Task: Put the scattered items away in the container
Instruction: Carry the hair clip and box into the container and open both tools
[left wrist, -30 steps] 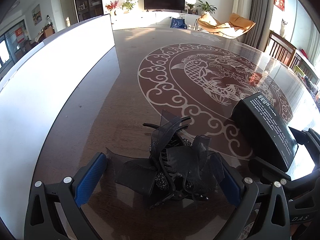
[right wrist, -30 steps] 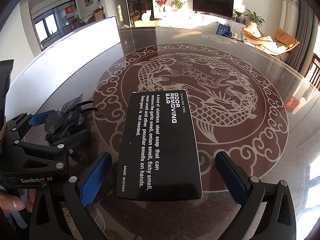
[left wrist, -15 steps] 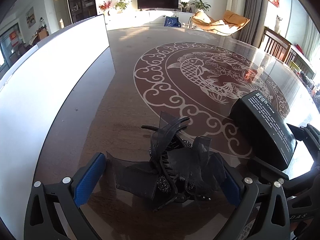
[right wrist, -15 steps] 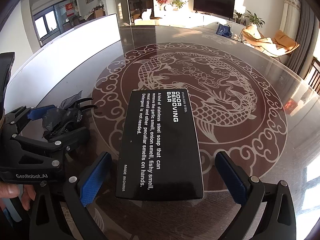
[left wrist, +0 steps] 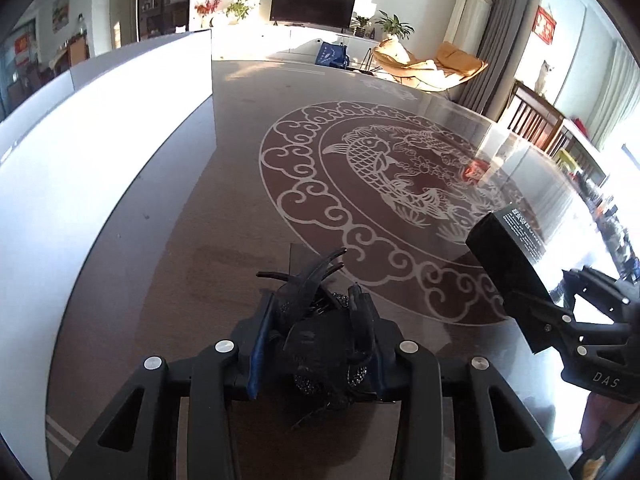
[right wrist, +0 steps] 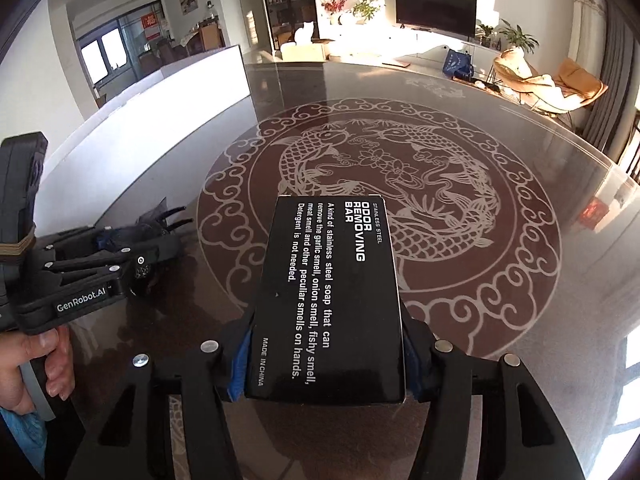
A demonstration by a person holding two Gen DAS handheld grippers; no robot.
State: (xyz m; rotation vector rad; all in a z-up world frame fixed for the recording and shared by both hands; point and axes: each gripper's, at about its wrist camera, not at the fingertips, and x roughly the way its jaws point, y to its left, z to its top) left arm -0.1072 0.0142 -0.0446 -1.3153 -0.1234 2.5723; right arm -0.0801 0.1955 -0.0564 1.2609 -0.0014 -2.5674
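Progress is at the pickup stage, with nothing yet in the container. Starting at the left: the white container (left wrist: 120, 140) stands well beyond and to the left of both sets of fingers, its wall running along the desk (left wrist: 240, 184) edge, and no item shows inside it from these views. The left gripper (left wrist: 316, 344) is closing, its blue-padded fingers (left wrist: 260, 344) already pressing on either side of the black bow hair clip (left wrist: 320, 320), whose prongs stick out past the fingertips toward the fish pattern (the clip looks to sit low over the desk, though contact is hard to tell). To the right, the right gripper (right wrist: 326, 356) is also closing, its fingers (right wrist: 240, 360) clamped on the near end of the black soap box (right wrist: 328, 292), which juts forward between and beyond them. Both items are gripped; what remains, by my reading, is carrying each leftward and releasing it into the container.
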